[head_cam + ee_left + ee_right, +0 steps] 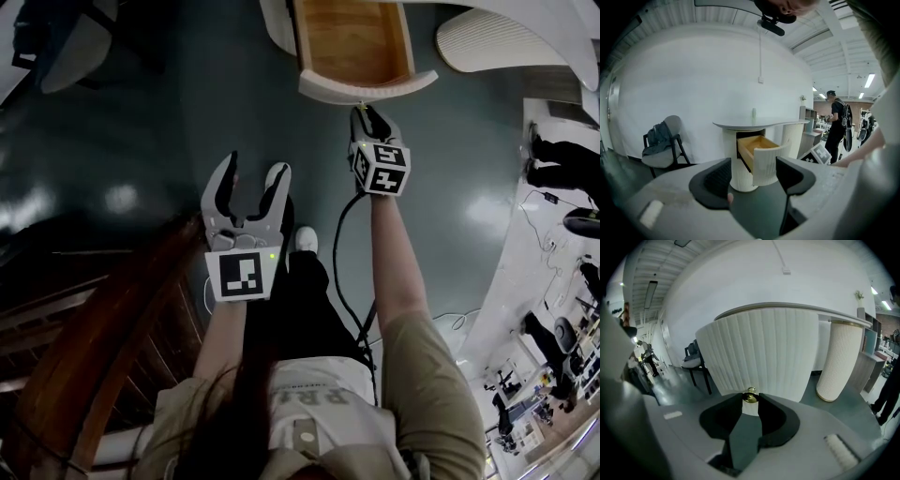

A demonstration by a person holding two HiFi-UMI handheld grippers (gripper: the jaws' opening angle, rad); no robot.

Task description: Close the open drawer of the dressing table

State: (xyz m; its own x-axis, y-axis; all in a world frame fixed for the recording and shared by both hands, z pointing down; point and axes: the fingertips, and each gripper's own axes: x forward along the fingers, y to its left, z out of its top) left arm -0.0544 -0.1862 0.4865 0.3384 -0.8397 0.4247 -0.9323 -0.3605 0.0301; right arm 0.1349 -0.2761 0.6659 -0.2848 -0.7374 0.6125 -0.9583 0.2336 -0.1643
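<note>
The dressing table's drawer (352, 37) stands pulled out, with a pale wooden inside and a curved white fluted front (367, 89). My right gripper (368, 114) is at the middle of that front. In the right gripper view the fluted front (759, 352) fills the frame, and the right gripper (750, 400) is shut on the small brass knob (750, 396). My left gripper (246, 192) hangs back over the dark floor, open and empty. From the left gripper view (753, 176) the open drawer (757, 150) shows under the tabletop (759, 124), some way off.
A chair with a dark bag (663, 143) stands left of the table. A fluted white column (839, 359) rises to the drawer's right. Dark wooden furniture (94, 337) lies at my left. A person (836, 124) stands at the far right, and a black cable (342, 272) hangs from the right gripper.
</note>
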